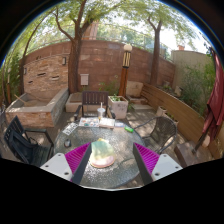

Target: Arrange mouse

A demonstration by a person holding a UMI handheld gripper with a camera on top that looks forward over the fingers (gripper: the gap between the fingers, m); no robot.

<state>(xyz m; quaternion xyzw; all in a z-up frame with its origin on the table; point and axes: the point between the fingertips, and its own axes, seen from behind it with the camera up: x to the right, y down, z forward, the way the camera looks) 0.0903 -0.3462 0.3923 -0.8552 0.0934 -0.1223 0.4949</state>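
The gripper [111, 160] rides low over a round glass tabletop [112, 135] in a walled patio, its two fingers spread well apart, the magenta pads [76, 158] showing at about 7 and 5 o'clock. Between the fingers, near 6 o'clock, sits a pale, rounded thing with a greenish-white top and a pink tinge at its base, which looks to be the mouse [102, 152]; whether it rests on the glass or is touched by either pad cannot be told, though a gap shows on both sides of it, so the fingers are not clamped on it. Beyond the fingers, at about 12 o'clock on the far edge of the tabletop, a few small items lie in a cluster, too small to name. Dark metal chairs [27, 142] stand around the table at 9 o'clock and at 3 o'clock. Further off at 12 o'clock a low bench [92, 100] and a square planter [118, 106] stand before a brick wall [95, 62], with a tall lamp post [125, 68] just beside the planter. Tree trunks and leafy branches [100, 20] rise above the wall from 10 to 2 o'clock.
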